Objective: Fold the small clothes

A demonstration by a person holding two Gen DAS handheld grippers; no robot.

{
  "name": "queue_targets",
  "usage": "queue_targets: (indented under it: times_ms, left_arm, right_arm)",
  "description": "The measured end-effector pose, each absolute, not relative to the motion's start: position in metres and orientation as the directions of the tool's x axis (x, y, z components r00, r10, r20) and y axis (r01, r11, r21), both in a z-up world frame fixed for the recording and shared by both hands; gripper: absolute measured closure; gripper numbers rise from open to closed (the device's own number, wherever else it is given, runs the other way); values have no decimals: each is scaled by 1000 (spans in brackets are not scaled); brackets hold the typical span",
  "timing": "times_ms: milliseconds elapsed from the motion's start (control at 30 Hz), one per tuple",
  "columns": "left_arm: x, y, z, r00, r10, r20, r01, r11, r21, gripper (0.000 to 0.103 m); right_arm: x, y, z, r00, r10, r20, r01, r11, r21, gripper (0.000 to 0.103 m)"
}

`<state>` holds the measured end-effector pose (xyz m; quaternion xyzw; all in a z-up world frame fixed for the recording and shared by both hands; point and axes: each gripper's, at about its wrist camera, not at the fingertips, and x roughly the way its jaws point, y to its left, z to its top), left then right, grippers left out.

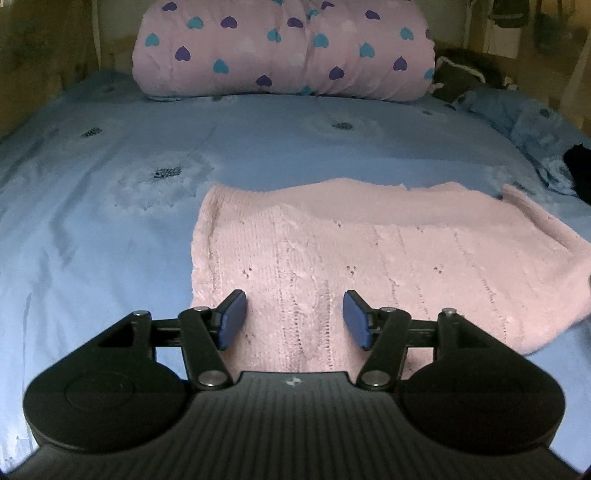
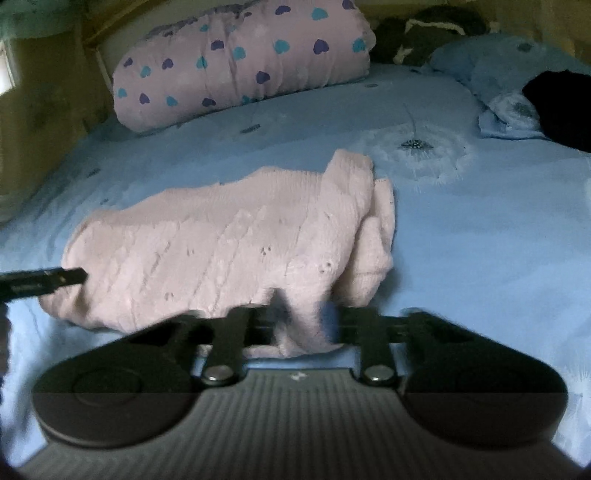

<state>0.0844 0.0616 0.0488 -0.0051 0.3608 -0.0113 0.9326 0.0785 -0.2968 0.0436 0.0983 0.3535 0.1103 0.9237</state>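
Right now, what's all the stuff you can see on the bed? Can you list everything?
knitted sweater: one, pale pink, lying on the near part of the bed, partly folded.
bedsheet: one, light blue with dandelion prints, covering the bed.
rolled quilt: one, pink with purple and teal hearts, at the far end of the bed.
crumpled blue bedding: one heap, light blue, far right corner.
black cloth: one, black, on the blue heap at the right edge.
dark fuzzy item: one, dark brown with a pale trim, behind the quilt; too blurred to name.
left hand-held gripper: black with blue pads, open over the sweater's near edge.
right hand-held gripper: black, pinching the sweater's near edge.
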Motion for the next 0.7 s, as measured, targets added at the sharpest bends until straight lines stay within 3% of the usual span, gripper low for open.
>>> queue_targets:
  times_ms: [167,333,467,700]
  left_arm:
    - [82,66,46,724,0,-690,21,1000,23,39]
    - [80,74,45,723,4,-690,23,999,29,38]
    - [78,83,54,753,4,-658,4,1000,10,38]
    - [78,91,67,809,31,-587,-42,999,-5,41]
  right_arm:
    - [58,-327,68,772,266,-577,-104,949,298,87]
    - [59,-330,27,669,248,-701,-64,959,278,82]
    - [55,-327,34,678,218,-702,-51,967,251,73]
    - [44,-303,67,834,71,-547,-46,997,60,74]
